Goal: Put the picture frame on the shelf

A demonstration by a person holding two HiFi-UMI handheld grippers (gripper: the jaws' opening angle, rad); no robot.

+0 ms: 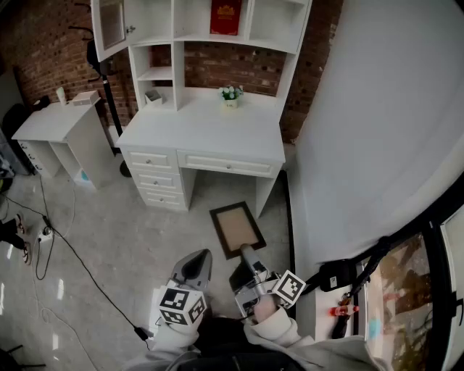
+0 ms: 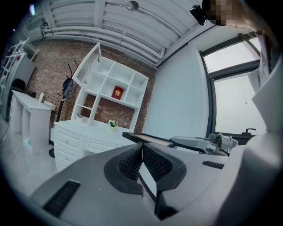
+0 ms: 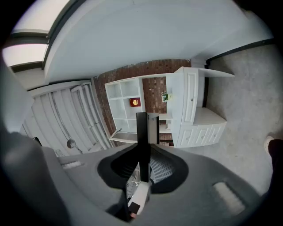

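Note:
The picture frame (image 1: 236,227), dark-edged with a tan middle, hangs over the floor in front of the white desk. My right gripper (image 1: 247,255) is shut on its near edge. In the right gripper view the frame (image 3: 142,132) stands edge-on between the jaws. My left gripper (image 1: 199,264) is beside it on the left, shut on nothing. In the left gripper view its jaws meet (image 2: 142,152), and the frame (image 2: 148,138) lies flat just beyond. The white shelf unit (image 1: 172,48) rises on the desk (image 1: 206,130), with open compartments.
A red book (image 1: 225,16) stands in an upper compartment and a small flower pot (image 1: 230,94) sits on the desk top. A low white side table (image 1: 52,122) stands at the left. A black cable (image 1: 80,261) runs across the floor. A white wall (image 1: 377,116) closes the right side.

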